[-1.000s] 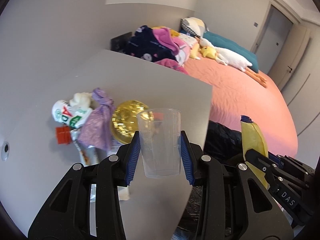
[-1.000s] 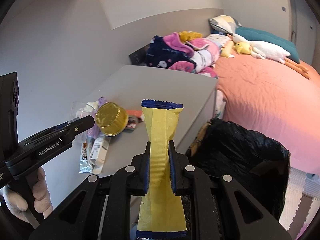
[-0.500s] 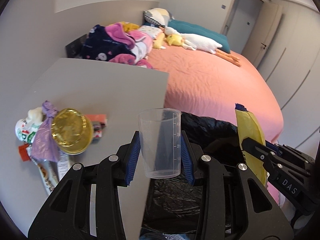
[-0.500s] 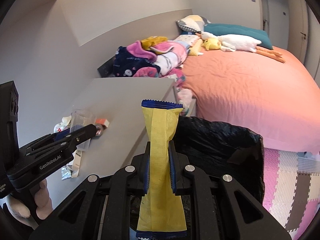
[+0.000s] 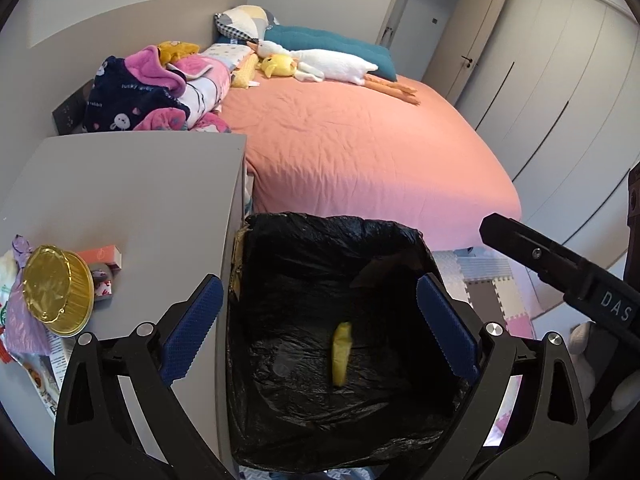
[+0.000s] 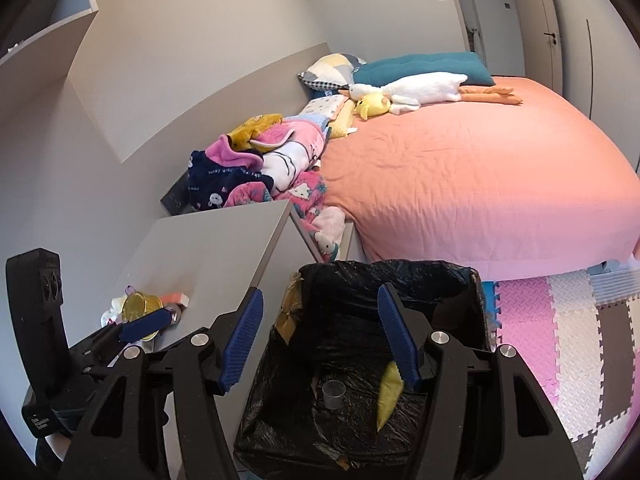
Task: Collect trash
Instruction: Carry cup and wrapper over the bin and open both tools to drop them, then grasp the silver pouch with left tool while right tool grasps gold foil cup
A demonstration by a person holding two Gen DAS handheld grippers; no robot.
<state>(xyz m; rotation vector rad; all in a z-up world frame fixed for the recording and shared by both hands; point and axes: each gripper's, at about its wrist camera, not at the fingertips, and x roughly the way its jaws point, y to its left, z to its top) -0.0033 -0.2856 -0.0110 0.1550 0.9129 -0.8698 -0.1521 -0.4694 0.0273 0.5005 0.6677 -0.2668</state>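
Cup (image 6: 334, 394) and yellow wrapper (image 5: 342, 354) dropped into bin (image 5: 332, 228). Left gripper (image 5: 320, 330) and right gripper (image 6: 320, 342) jaws were opening over it, empty, to let trash fall.

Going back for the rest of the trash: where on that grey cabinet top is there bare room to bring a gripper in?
The grey cabinet top is bare from its bin-side edge back to the blanket pile. Trash crowds the near wall-side corner: gold foil cup, orange box, purple bag. Approach from the lined bin side.

Yellow wrapper (image 6: 387, 396) partly behind a right gripper finger (image 6: 400, 342). Clear cup (image 5: 285, 362) only a faint smear in left view. Litter pile (image 5: 24, 320) on worktop (image 5: 132, 196) cut by frame edge; labels unreadable.
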